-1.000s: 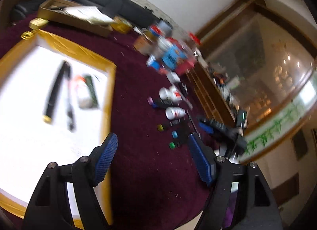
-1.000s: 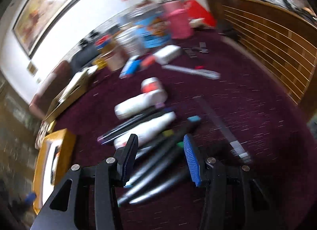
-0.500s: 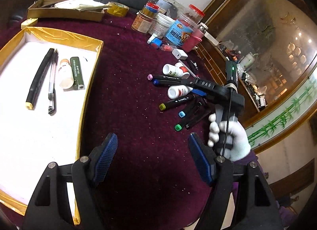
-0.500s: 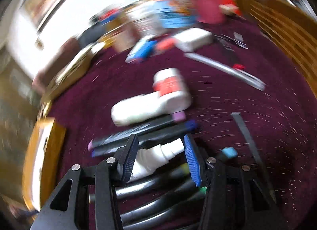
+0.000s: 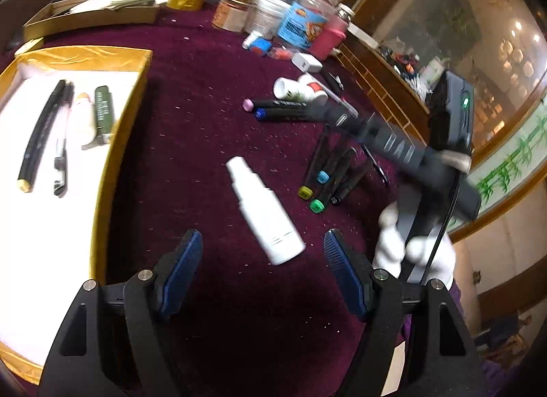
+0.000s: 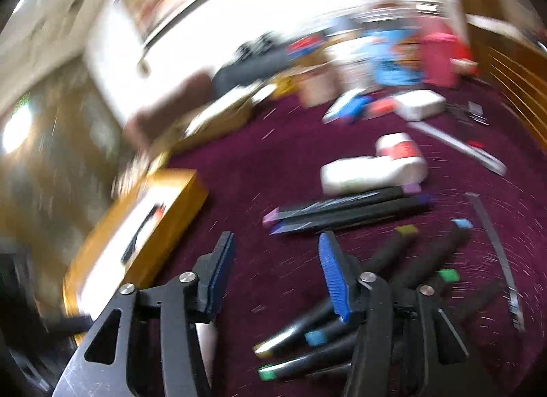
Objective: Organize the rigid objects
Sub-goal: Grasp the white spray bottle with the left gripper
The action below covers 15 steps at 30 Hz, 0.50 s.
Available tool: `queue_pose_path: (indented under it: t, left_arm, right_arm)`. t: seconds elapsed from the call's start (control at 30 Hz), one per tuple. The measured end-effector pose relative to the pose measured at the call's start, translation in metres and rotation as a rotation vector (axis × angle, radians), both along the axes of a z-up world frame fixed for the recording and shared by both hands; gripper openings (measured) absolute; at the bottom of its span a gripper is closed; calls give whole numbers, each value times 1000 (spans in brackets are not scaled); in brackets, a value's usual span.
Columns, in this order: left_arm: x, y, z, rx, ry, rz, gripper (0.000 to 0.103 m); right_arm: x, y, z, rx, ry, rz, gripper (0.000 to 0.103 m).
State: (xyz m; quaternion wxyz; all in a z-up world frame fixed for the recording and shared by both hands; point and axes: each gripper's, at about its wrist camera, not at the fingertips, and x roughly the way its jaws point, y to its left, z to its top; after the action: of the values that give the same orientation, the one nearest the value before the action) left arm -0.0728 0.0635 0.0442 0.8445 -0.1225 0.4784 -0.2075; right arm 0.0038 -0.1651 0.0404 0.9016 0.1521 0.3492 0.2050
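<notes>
The left hand-held gripper (image 5: 261,260) stands wide and empty over the maroon surface (image 5: 205,130), a white bottle (image 5: 265,214) lying loose just beyond its fingers. The right hand-held gripper (image 6: 275,267), jaws just opening, holds nothing. Markers (image 5: 321,178) lie right; the gold-rimmed tray (image 5: 112,164) sits left.

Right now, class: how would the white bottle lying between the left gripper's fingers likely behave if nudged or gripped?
The white bottle lies on its side and looks round, so it probably rolls across the maroon cloth. Its smooth plastic may slip between pads. It looks rigid, probably light.
</notes>
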Motion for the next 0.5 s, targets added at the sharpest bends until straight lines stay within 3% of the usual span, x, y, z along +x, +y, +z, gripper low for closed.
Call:
queue_pose_path:
  t: [0.17, 0.37, 0.43, 0.5]
  left_arm:
    - [16, -26, -10, 64, 2, -9, 73]
    - [26, -43, -30, 180, 7, -8, 73]
    - [22, -44, -30, 208, -26, -15, 72]
    - [19, -40, -29, 226, -36, -19, 52]
  right_arm:
    - [1, -33, -1, -7, 5, -181, 48]
    - [-3, -22, 2, -73, -7, -194, 48]
    - [1, -23, 0, -82, -8, -199, 49]
    - [1, -25, -1, -80, -7, -207, 51]
